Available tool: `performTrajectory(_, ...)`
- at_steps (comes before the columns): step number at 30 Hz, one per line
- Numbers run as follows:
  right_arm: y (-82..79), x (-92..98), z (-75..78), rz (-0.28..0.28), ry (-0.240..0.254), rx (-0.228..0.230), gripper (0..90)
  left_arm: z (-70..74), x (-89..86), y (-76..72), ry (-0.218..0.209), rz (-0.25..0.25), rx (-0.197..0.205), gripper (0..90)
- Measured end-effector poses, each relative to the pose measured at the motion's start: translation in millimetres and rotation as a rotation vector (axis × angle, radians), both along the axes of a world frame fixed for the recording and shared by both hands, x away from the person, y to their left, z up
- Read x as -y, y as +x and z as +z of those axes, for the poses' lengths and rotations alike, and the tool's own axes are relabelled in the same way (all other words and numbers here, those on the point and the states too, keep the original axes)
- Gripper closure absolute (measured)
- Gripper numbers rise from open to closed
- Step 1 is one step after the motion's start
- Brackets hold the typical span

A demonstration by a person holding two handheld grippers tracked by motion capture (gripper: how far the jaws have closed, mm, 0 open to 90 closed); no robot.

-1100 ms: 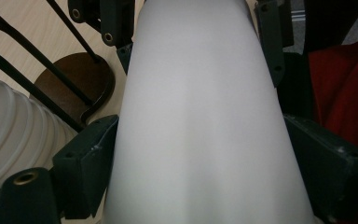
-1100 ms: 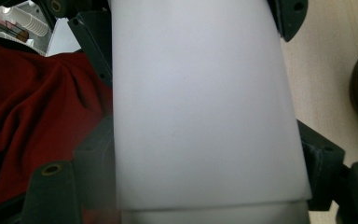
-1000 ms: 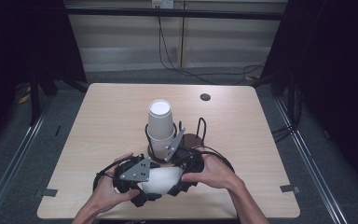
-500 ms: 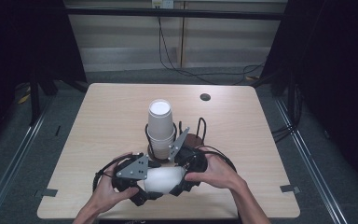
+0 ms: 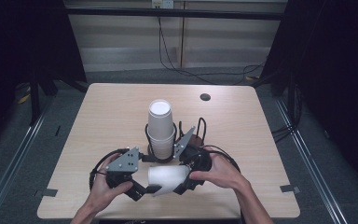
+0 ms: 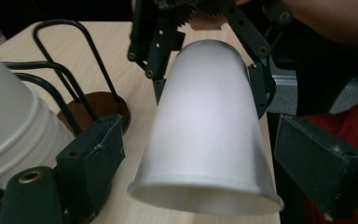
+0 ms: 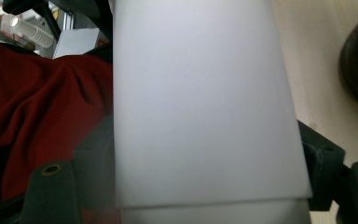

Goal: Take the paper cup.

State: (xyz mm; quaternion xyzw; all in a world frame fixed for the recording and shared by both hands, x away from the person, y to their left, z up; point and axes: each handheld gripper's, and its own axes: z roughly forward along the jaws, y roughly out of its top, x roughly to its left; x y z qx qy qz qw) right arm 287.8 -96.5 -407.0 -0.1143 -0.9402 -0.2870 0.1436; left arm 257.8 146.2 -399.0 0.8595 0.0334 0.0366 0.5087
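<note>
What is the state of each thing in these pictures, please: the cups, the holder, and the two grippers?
Single white paper cup: lying sideways, off the table, held between the grippers.
Stack of white paper cups: upright, upside down, standing in the holder.
Black wire cup holder with brown round base: standing on the table.
Left gripper: open, fingers beside the cup's rim, apart from it.
Right gripper: shut on the single cup's narrow end.

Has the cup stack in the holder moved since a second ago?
No. The cup stack sits in the same spot, in line with the table's hole, while the loose cup lies between the grippers.
</note>
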Motion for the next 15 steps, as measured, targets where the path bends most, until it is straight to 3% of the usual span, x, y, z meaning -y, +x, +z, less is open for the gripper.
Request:
performTrajectory(2, 1.0, 8.7, 0.2, -0.023, 0.015, 0.006, 23.5, 1.4, -5.0, 2.4, -0.035, 0.033, -0.008, 15.7)
performTrajectory(7, 0.2, 20.8, 5.3, -0.072, 0.045, 0.026, 23.5, 4.5, -12.4, 5.3, -0.065, 0.049, -0.009, 15.7)
performTrajectory(10, 0.1, 28.0, 7.1, -0.091, 0.079, 0.038, 23.4, 7.9, -21.7, 7.5, -0.105, 0.075, -0.014, 15.6)
performTrajectory(15, 0.0, 31.3, 5.8, -0.101, 0.103, 0.034, 23.4, 8.4, -24.7, 7.5, -0.109, 0.086, -0.012, 15.5)
